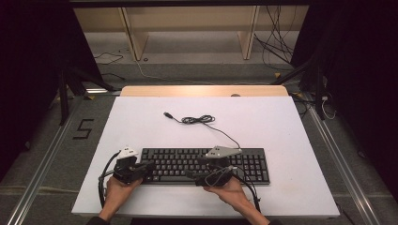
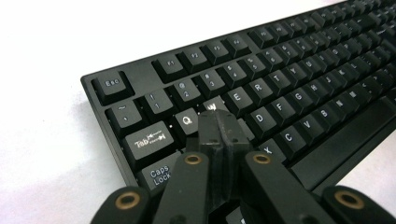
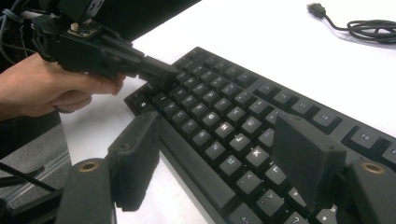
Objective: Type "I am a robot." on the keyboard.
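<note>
Left gripper [image 2: 219,126]: jaws pressed together into one blunt tip, set down on the keys just below the W key [image 2: 211,106], near the Q key [image 2: 187,119]; closed presumably so the tip strikes a single key and not its neighbours. Right gripper [image 3: 224,163]: jaws spread wide, holding nothing, poised over the middle letter rows near the K key [image 3: 257,152]. Keyboard [image 1: 205,165]: black, full-size, lying flat near the front edge of the white table [image 1: 141,117], square to the person. USB cable [image 1: 199,120]: loosely coiled behind the keyboard, plug unconnected. Hands: left hand [image 1: 119,186] and right hand [image 1: 228,188] enter low from the front, both grippers angled forward and down, typing-fashion.
</note>
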`<action>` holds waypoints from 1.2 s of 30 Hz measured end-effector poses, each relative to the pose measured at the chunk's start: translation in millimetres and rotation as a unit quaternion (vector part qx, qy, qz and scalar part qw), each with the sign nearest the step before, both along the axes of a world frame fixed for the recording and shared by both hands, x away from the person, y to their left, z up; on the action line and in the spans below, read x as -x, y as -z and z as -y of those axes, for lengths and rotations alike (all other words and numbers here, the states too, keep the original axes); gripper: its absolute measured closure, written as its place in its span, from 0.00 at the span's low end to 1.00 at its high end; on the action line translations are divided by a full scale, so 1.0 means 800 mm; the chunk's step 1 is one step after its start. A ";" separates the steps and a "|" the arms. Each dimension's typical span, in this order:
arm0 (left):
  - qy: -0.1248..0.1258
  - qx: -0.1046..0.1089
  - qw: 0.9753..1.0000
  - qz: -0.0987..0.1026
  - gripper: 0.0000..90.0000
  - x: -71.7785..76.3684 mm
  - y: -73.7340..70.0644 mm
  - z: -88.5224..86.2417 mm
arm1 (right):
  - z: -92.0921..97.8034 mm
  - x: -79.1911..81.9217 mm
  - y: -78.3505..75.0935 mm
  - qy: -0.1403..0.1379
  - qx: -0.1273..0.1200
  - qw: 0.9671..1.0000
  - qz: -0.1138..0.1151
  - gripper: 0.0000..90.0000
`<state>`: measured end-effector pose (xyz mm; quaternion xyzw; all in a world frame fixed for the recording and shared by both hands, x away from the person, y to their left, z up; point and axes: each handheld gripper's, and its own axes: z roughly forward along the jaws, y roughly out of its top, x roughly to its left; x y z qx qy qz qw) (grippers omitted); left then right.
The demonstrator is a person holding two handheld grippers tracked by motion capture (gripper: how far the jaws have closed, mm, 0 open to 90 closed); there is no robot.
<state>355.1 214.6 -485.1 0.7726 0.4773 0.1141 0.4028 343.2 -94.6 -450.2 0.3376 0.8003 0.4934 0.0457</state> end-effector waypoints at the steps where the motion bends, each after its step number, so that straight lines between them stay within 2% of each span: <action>1: -0.001 0.003 1.000 0.000 0.99 0.000 0.001 0.000 | 0.000 0.000 0.000 0.000 0.001 1.000 0.000 0.36; 6: 0.001 0.002 1.000 -0.003 0.99 0.000 0.000 0.000 | -0.001 0.001 0.001 -0.001 0.002 1.000 -0.001 0.36; 10: 0.002 0.011 1.000 -0.001 0.98 0.000 -0.002 -0.001 | -0.002 0.001 0.000 -0.002 0.002 1.000 0.000 0.36; 12: 0.003 0.021 1.000 0.005 0.92 0.001 -0.005 -0.002 | -0.002 0.001 0.000 -0.002 0.002 1.000 0.001 0.36; 14: 0.002 0.023 1.000 0.013 0.91 0.004 -0.009 -0.004 | -0.001 0.001 0.000 -0.002 0.001 1.000 0.001 0.36; 19: -0.006 0.050 0.998 0.033 0.80 0.011 -0.017 -0.008 | -0.002 0.002 0.001 -0.005 0.001 1.000 0.003 0.36; 24: -0.010 0.071 0.997 0.035 0.58 0.014 -0.020 -0.013 | -0.005 0.002 0.001 -0.009 0.002 1.000 0.004 0.36; 27: -0.009 0.082 0.996 0.045 0.50 0.015 -0.023 -0.014 | -0.006 0.003 0.002 -0.012 0.002 1.000 0.004 0.36; 32: -0.005 0.101 0.993 0.063 0.41 0.020 -0.027 -0.014 | -0.008 0.004 0.003 -0.015 0.003 1.000 0.005 0.36; 36: 0.001 0.112 0.991 0.077 0.39 0.023 -0.030 -0.015 | -0.010 0.004 0.004 -0.016 0.005 1.000 0.005 0.37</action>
